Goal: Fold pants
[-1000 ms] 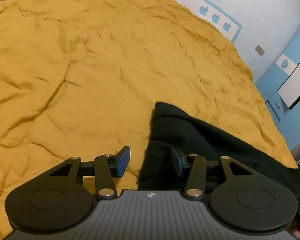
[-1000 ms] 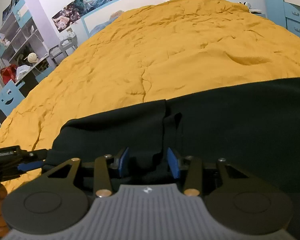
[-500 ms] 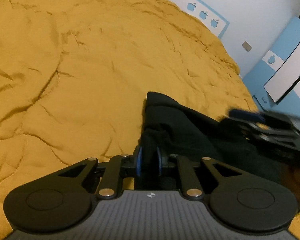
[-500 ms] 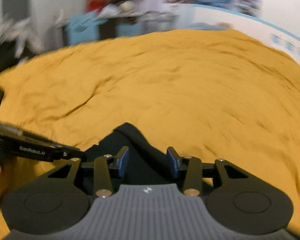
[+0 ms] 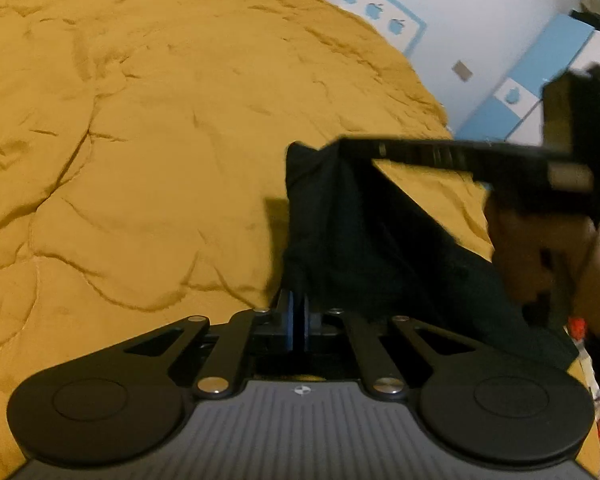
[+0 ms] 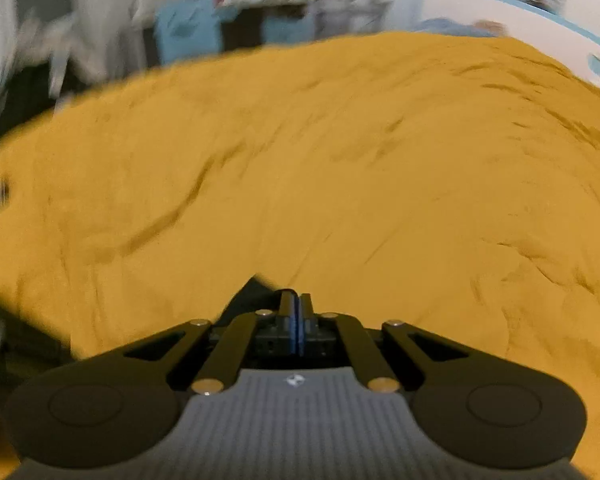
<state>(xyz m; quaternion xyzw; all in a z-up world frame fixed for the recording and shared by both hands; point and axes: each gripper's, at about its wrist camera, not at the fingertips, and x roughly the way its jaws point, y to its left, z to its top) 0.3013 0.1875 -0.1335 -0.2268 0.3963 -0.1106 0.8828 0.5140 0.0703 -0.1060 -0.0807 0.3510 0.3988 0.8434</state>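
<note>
Black pants (image 5: 360, 232) are lifted off the yellow bedspread (image 5: 140, 140). My left gripper (image 5: 298, 320) is shut on the near edge of the pants. In the left wrist view my right gripper (image 5: 340, 148) reaches in from the right and holds the far top corner of the pants, so the cloth hangs stretched between the two. In the blurred right wrist view my right gripper (image 6: 298, 320) is shut, with a small black corner of the pants (image 6: 252, 292) showing just left of its fingertips.
The yellow bedspread (image 6: 340, 180) fills both views. A white wall with blue apple stickers (image 5: 372, 8) and blue cabinets (image 5: 540, 80) stand beyond the bed's far right edge. Shelves and clutter (image 6: 240, 8) lie past the bed in the right wrist view.
Both grippers closed on the pants, the left first, then the right. The right gripper swung over to the far corner, and the cloth has risen off the bed.
</note>
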